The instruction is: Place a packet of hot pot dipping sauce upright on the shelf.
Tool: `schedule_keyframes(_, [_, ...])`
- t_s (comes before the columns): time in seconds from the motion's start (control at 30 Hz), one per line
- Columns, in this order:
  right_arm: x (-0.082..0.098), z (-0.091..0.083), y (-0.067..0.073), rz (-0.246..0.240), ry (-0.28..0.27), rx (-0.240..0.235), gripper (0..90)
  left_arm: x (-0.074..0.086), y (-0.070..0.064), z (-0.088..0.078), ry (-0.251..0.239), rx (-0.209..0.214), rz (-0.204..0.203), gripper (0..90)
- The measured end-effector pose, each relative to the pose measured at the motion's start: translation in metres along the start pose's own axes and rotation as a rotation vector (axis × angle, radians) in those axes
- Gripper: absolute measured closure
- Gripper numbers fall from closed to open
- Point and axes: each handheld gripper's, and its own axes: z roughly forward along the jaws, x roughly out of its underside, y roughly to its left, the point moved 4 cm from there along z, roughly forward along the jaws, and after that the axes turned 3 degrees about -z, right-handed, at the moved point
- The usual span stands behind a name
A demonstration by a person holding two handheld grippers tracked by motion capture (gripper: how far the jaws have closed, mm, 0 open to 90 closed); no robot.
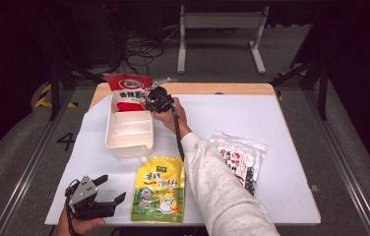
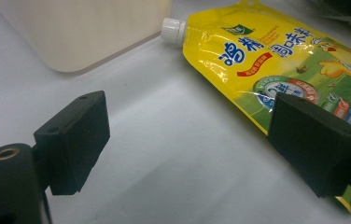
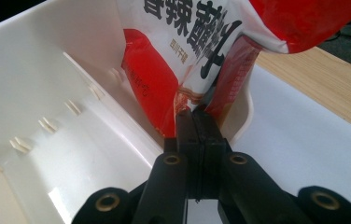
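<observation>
Table (image 1: 281,118) with a white sheet over it, wood edge showing at the far side. White bin (image 1: 129,132) sits at the far left part of the table, long, with ribs on its inner wall. Red and white bag (image 1: 130,92) stands tilted at the far end of the bin, lower part inside it, top leaning out over the rim. Yellow spout pouch (image 1: 159,190) lies flat near the front edge, cap pointing toward the bin, just short of it. Clear packet with black and red print (image 1: 238,160) lies to the right, well apart. Right gripper (image 1: 154,100) reaches in at the bin's far right corner, jaws clenched on the bag's lower edge. Left gripper (image 1: 110,189) rests low at front left beside the pouch, jaws released, nothing between them
</observation>
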Motion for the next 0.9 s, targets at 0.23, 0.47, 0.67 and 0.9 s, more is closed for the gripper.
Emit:
schedule_keyframes(0.23, [-0.001, -0.015, -0.001, 0.026, -0.044, 0.011, 85.3, 0.000, -0.001, 0.001, -0.001, 0.000, 0.005, 13.7])
schedule_keyframes(0.47, [0.004, -0.048, -0.007, 0.007, -0.082, 0.027, 83.1, -0.002, -0.004, 0.002, 0.002, -0.005, 0.016, 13.7])
schedule_keyframes(0.67, [0.012, -0.077, -0.008, -0.011, -0.090, 0.031, 82.4, -0.004, -0.009, 0.003, 0.000, 0.009, 0.022, 14.0])
schedule_keyframes(0.9, [0.033, -0.112, 0.001, -0.062, -0.088, 0.005, 81.1, -0.006, -0.011, 0.006, 0.008, 0.021, 0.024, 14.3])
